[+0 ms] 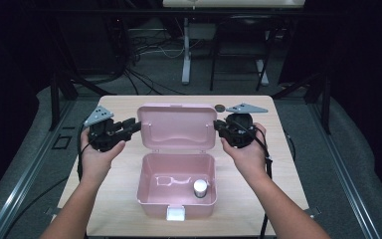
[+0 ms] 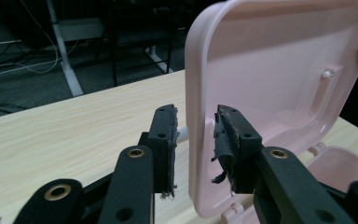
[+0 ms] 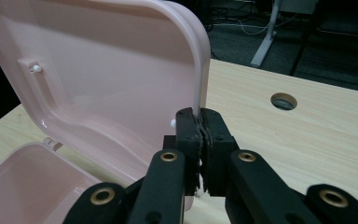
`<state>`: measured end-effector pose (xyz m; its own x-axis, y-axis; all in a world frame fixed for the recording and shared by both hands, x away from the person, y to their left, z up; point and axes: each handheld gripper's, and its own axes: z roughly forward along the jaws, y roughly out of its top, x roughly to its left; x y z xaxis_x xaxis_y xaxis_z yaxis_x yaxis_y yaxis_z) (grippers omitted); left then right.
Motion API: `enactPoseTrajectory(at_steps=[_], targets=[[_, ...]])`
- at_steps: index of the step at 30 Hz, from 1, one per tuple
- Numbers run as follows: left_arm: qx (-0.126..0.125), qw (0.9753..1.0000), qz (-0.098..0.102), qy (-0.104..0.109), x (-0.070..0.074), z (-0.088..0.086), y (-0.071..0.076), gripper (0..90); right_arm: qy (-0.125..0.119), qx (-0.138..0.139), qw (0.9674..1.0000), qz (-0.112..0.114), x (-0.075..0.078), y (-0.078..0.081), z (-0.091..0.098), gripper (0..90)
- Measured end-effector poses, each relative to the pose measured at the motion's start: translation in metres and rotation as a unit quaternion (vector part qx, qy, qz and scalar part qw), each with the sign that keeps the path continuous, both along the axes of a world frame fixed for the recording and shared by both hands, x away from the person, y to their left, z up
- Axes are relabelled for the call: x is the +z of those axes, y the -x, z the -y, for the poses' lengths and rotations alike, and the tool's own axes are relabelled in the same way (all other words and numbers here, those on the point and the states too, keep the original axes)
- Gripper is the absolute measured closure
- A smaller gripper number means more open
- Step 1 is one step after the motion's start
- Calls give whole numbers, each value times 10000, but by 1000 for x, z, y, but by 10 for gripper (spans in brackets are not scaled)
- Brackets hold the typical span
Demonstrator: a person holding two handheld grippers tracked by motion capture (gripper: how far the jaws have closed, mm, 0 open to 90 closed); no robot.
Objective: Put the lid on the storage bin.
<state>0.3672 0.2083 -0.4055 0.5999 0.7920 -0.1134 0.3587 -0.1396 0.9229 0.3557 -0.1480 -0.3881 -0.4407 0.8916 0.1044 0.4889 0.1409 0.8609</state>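
Note:
A pink plastic box (image 1: 149,191) stands open in the middle of the table, its lid (image 1: 177,124) raised upright at the back. A small white-capped jar (image 1: 200,187) stands inside the base at the right. My left gripper (image 1: 134,127) is at the lid's left edge. In the left gripper view the lid's rim (image 2: 200,93) passes between the spread jaws of that gripper (image 2: 196,126), and a gap shows beside the left pad. My right gripper (image 3: 200,126) is shut on the lid's right edge (image 3: 201,70). It sits level with the lid's right side (image 1: 218,128).
The wooden table (image 1: 288,164) has a round hole (image 1: 220,107) behind the lid. A white latch (image 1: 175,214) hangs at the box's front. Dark floor, cables and a stand's legs (image 1: 186,59) lie beyond the table's far edge.

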Motion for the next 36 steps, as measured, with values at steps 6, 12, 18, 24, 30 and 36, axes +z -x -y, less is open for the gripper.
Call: enactPoseTrajectory(at_steps=[6,12,18,24,30,36], targets=[[-55,9999,100,90,8,4,-5,707,-28,10,10000,6,0,0,0,871],[18,9999,73,109,11,8,-10,718,-44,20,10000,11,0,1,1,871],[58,9997,99,201,13,9,-14,758,-49,29,10000,15,0,1,1,870],[77,9997,98,192,15,9,-16,794,-76,32,10000,36,-1,1,1,869],[101,9996,72,238,14,9,-16,806,-90,26,9999,39,-1,1,1,866],[107,9997,94,179,15,9,-15,810,-108,36,9999,28,-1,2,1,851]])
